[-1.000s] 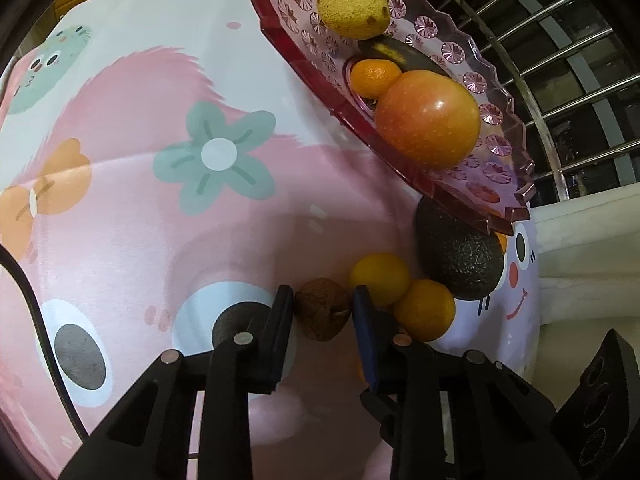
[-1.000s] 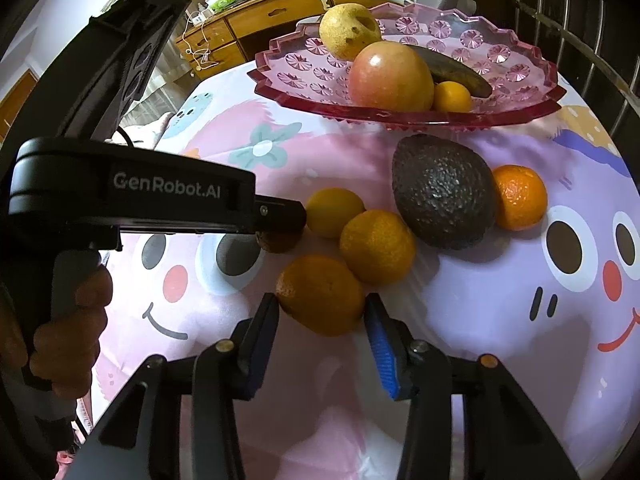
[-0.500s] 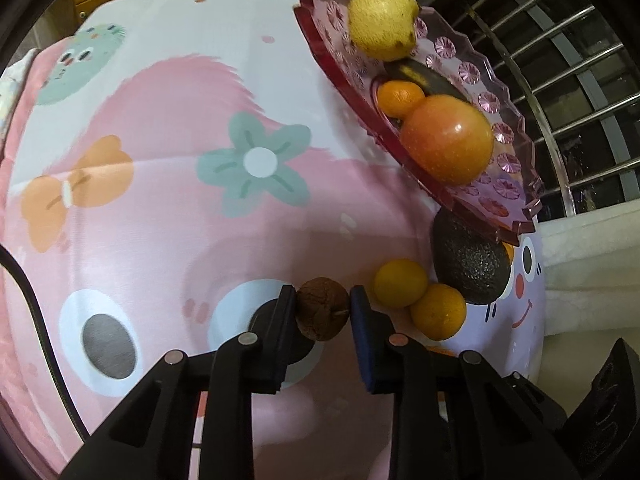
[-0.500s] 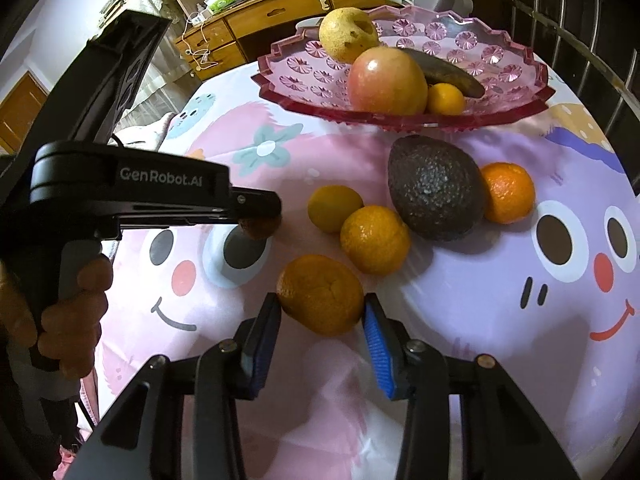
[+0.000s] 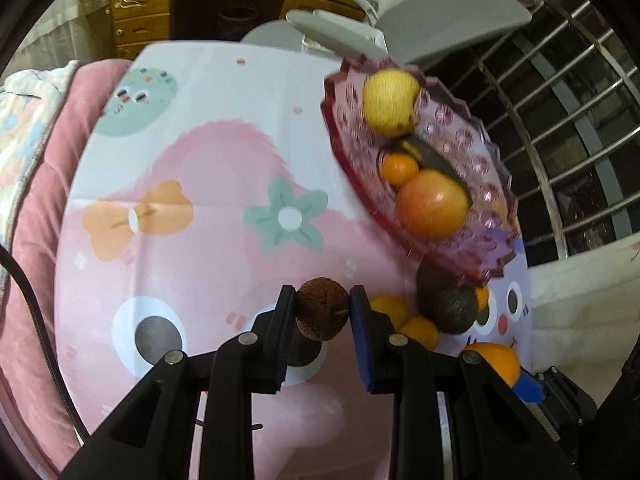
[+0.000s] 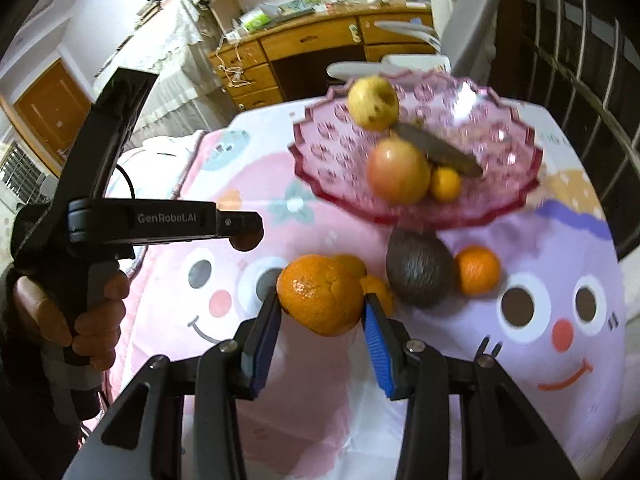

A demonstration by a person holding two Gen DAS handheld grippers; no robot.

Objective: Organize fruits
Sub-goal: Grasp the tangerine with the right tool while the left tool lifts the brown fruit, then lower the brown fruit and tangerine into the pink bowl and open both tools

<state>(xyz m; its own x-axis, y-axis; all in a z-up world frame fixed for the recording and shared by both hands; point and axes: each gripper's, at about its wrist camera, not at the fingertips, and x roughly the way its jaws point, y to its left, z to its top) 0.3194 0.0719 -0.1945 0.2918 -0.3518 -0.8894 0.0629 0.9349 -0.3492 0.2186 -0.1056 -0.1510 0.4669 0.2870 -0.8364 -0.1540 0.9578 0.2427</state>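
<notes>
Cartoon tablecloth (image 6: 520, 380) covers table; wooden desk (image 6: 320, 52) behind pink bowl (image 6: 328, 164).

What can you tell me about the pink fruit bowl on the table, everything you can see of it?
The pink bowl is a wide, shallow dish of see-through pink material, glass or plastic, with a scalloped rim and flower-like patterns pressed into its wall. It stands upright at the far end of the cartoon tablecloth. Inside lie a yellow fruit, a large reddish apple, a small orange and a long dark fruit. An avocado lies on the cloth just in front of it. Neither gripper touches it.
</notes>
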